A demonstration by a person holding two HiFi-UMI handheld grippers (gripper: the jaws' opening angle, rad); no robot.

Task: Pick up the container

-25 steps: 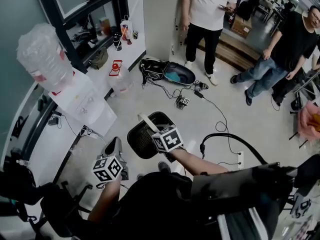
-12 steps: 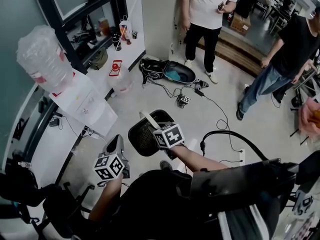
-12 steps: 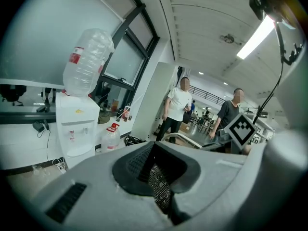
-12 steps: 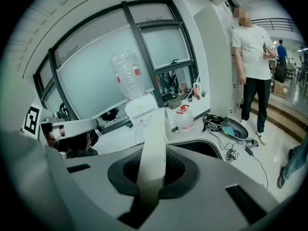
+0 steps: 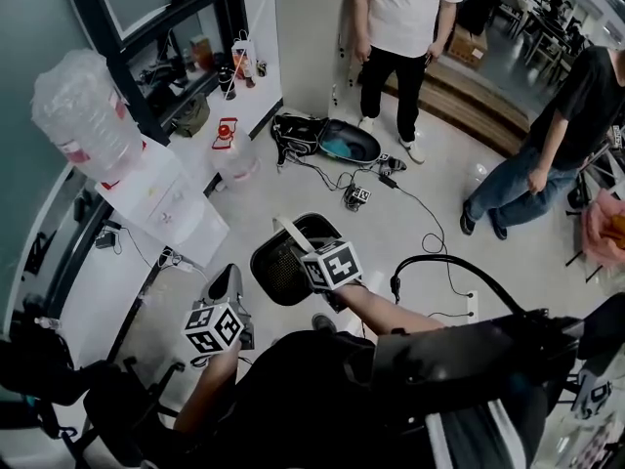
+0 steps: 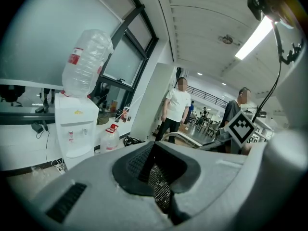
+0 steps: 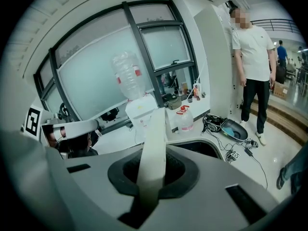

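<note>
Change against the earlier frames: the person in the dark shirt (image 5: 557, 125) at the right of the head view has stepped across the floor and now stands upright. The person in the white shirt (image 5: 402, 37) by the pillar has kept the same place. Both grippers and the container have held position.

Right hand-held gripper (image 5: 303, 252): closed on the white handle (image 5: 288, 234) of the container (image 5: 278, 274). The right gripper view shows the strap running up between the jaws.

The container is a black mesh bin. It hangs from the handle just in front of the operator, above the floor (image 5: 420, 233).

Left hand-held gripper (image 5: 232, 274): just beside the container's left rim. Its own view shows the jaws drawn in on black mesh, so it appears closed on the container wall.

Surroundings:
- A water dispenser (image 5: 161, 203) with an inverted bottle (image 5: 83, 115) stands to the left.
- A red-capped jug (image 5: 234, 159) sits on the floor beyond the dispenser.
- An open black case (image 5: 337, 145) lies near the pillar.
- A cable (image 5: 415, 203) trails from the case past a small marked box (image 5: 356, 198), beyond the container.
- A black hose (image 5: 449, 267) loops at the operator's right.
</note>
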